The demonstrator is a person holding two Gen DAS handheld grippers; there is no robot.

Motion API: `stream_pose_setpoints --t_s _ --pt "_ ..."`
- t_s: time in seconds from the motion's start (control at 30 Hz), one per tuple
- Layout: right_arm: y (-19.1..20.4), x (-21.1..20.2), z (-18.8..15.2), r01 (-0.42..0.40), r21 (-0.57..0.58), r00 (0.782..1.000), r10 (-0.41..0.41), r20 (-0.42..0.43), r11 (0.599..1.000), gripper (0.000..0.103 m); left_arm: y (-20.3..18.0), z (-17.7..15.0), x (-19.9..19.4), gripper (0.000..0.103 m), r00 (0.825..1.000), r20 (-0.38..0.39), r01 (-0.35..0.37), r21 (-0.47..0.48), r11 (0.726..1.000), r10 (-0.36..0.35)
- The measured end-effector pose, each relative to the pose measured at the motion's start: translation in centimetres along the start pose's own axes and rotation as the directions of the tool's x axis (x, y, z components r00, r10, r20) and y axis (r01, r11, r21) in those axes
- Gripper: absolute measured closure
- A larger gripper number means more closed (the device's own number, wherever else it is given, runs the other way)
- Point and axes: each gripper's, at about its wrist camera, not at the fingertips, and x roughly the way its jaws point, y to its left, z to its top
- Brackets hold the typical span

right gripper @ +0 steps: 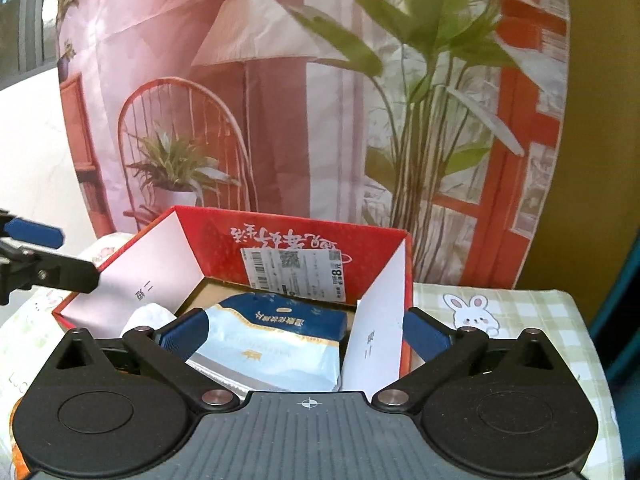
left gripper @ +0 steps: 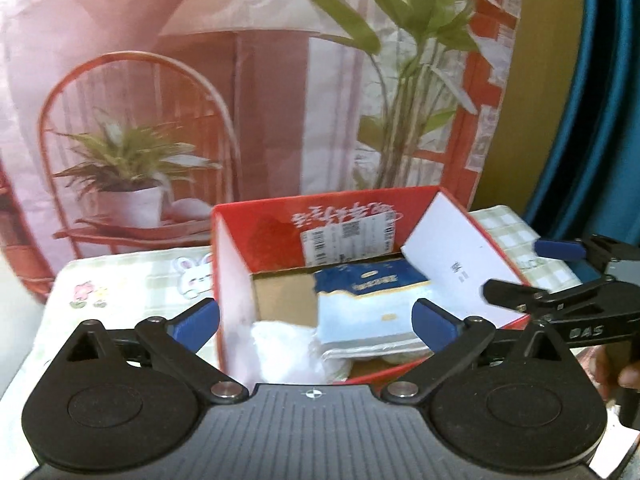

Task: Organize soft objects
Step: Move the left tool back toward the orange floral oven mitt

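Observation:
An open red cardboard box (left gripper: 276, 224) (right gripper: 224, 236) stands on the table with its white-lined flaps up. Inside lies a blue and pale-blue soft tissue pack (left gripper: 368, 304) (right gripper: 276, 340), and beside it a crumpled white soft bundle (left gripper: 284, 348) (right gripper: 150, 314). My left gripper (left gripper: 316, 324) is open just in front of the box, nothing between its blue pads. My right gripper (right gripper: 306, 336) is open too, its pads clear of the pack. Each wrist view catches the other gripper at its edge: the right gripper (left gripper: 524, 270) and the left gripper (right gripper: 76, 256).
A green-checked tablecloth with rabbits (left gripper: 132, 280) (right gripper: 520, 320) covers the table around the box. Behind hangs a printed backdrop (left gripper: 240, 100) with a chair, a lamp and plants. A blue curtain (left gripper: 592, 120) hangs at the right. A person's fingers (left gripper: 630, 376) hold the right gripper.

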Motion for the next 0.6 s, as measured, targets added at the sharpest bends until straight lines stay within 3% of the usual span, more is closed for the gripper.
stream_pose_setpoints --t_s 0.23,0.6 --pt "1.1 -2.9 -1.4 -0.006 0.030 0.998 0.004 0.058 1.000 0.000 0.7 -1.9 -1.5 0.000 1.000 0.010 -0.014 -0.048 0.999 0.015" --pt "2.6 -6.2 -5.4 -0.063 0.085 0.998 0.062 0.014 0.994 0.000 0.7 -5.5 -3.8 0.000 0.994 0.029 -0.102 -0.083 0.991 0.104"
